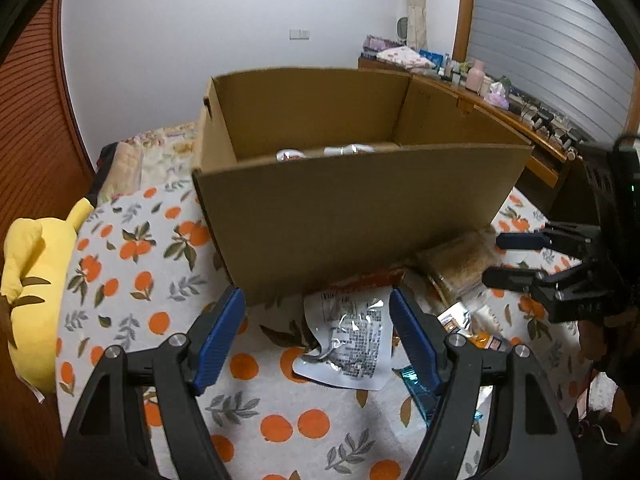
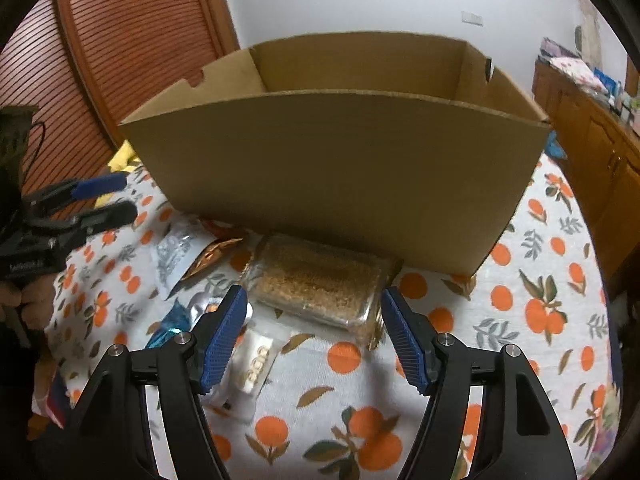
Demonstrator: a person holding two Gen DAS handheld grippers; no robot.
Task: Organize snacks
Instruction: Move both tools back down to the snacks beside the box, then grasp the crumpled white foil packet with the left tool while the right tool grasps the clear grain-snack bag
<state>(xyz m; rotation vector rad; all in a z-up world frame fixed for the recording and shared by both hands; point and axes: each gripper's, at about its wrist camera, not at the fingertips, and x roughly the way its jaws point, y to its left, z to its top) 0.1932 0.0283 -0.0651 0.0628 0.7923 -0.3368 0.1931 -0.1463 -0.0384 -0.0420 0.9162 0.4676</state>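
My left hand-held gripper (image 1: 318, 312) and right hand-held gripper (image 2: 314, 312) both gape, holding nothing. One cardboard box (image 2: 340, 168) blocks ahead of both. A clear pack of crumbly snack (image 2: 320, 284) lies between my right fingers; a silver pouch (image 1: 352, 340), possibly a sachet, between my left.

Box (image 2: 340, 168) sits on bed (image 2: 540, 320); jar (image 2: 320, 284) lies against its near wall, pouch (image 1: 352, 340) left of jar, packets (image 1: 328, 153) inside box.
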